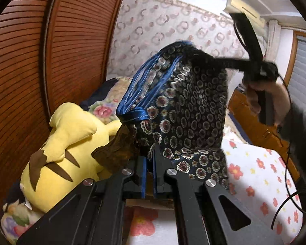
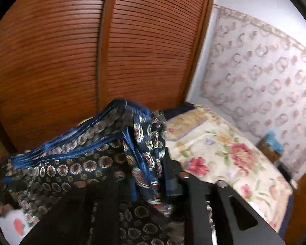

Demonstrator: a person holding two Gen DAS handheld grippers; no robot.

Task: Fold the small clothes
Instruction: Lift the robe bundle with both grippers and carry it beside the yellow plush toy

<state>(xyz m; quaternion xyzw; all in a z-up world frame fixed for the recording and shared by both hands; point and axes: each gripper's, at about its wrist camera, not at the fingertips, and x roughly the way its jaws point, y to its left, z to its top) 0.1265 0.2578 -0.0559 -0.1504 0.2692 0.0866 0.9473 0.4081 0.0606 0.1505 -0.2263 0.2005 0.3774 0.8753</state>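
A dark patterned garment (image 1: 189,110) with rings, flowers and blue satin trim hangs in the air above the bed. My left gripper (image 1: 150,159) is shut on its lower corner. My right gripper (image 1: 212,61), seen across in the left wrist view, is shut on the upper far corner, with a hand on its handle. In the right wrist view the same garment (image 2: 75,167) drapes over my right gripper (image 2: 149,175), which pinches a bunched fold and is partly hidden by the cloth.
A yellow plush toy (image 1: 71,143) lies on the bed at the left. The bed has a white flowered sheet (image 1: 255,173) and a floral quilt (image 2: 224,153). A wooden louvred wardrobe (image 2: 91,51) stands close behind. A black cable (image 1: 287,183) hangs at the right.
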